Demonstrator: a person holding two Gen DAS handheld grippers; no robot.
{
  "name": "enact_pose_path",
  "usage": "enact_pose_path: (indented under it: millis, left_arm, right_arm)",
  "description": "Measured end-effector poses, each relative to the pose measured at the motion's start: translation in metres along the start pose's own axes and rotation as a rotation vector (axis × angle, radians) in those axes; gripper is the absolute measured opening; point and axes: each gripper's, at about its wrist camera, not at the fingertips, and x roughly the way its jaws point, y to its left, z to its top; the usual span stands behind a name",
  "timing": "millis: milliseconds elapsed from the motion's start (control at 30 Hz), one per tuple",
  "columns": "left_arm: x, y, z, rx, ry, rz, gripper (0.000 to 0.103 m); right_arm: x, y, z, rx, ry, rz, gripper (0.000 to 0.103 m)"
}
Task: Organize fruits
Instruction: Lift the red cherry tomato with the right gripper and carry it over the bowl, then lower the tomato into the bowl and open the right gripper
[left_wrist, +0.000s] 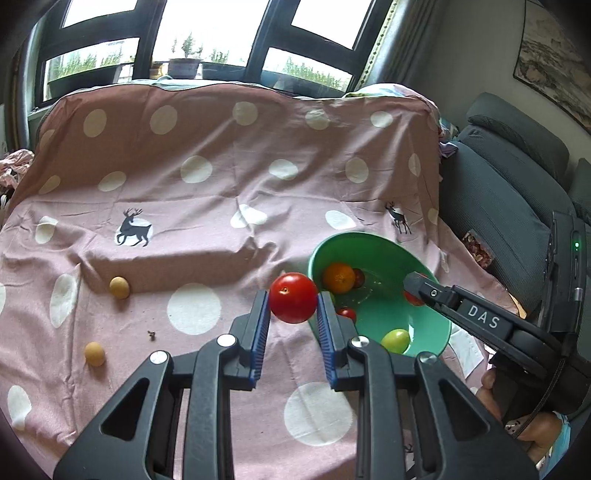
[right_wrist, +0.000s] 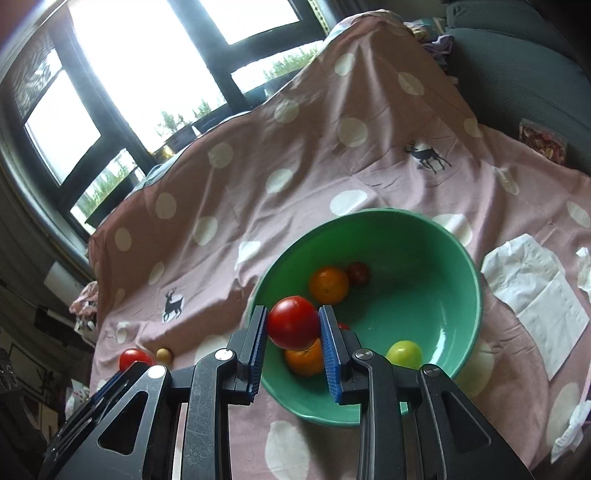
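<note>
My left gripper (left_wrist: 293, 295) is shut on a red tomato (left_wrist: 293, 306), held above the pink cloth just left of the green bowl (left_wrist: 388, 258). My right gripper (right_wrist: 293, 310) is shut on another red tomato (right_wrist: 291, 326) over the bowl's (right_wrist: 424, 266) near left rim. Inside the bowl lie two oranges (right_wrist: 328, 284), a small dark red fruit (right_wrist: 357, 272) and a green fruit (right_wrist: 403, 353). In the left wrist view the right gripper (left_wrist: 413, 288) reaches over the bowl from the right. Two small yellow fruits (left_wrist: 119, 287) (left_wrist: 94, 353) lie on the cloth at the left.
A pink dotted cloth (left_wrist: 207, 206) covers the surface and rises at the back below a window. White tissues (right_wrist: 535, 291) lie right of the bowl. A grey sofa (left_wrist: 498, 192) stands at the right. A hand (left_wrist: 532, 424) grips the right tool.
</note>
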Motion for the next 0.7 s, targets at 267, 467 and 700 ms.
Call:
enact_pose_path:
  millis: [267,467,700]
  left_arm:
    - [0.027,-0.053,0.001,0.085,0.034,-0.130,0.025]
    - [0.048,-0.083,-0.006,0.138,0.083,-0.189,0.025]
    - [0.066,-0.100,-0.013,0.172,0.134,-0.218,0.025]
  right_arm:
    - [-0.009,-0.043,0.009,0.122,-0.020,-0.067,0.029]
    - [-0.007,-0.062,0.011,0.161,-0.004,-0.082,0.029]
    - [-0.005,-0.074,0.010,0.179,0.015,-0.117,0.029]
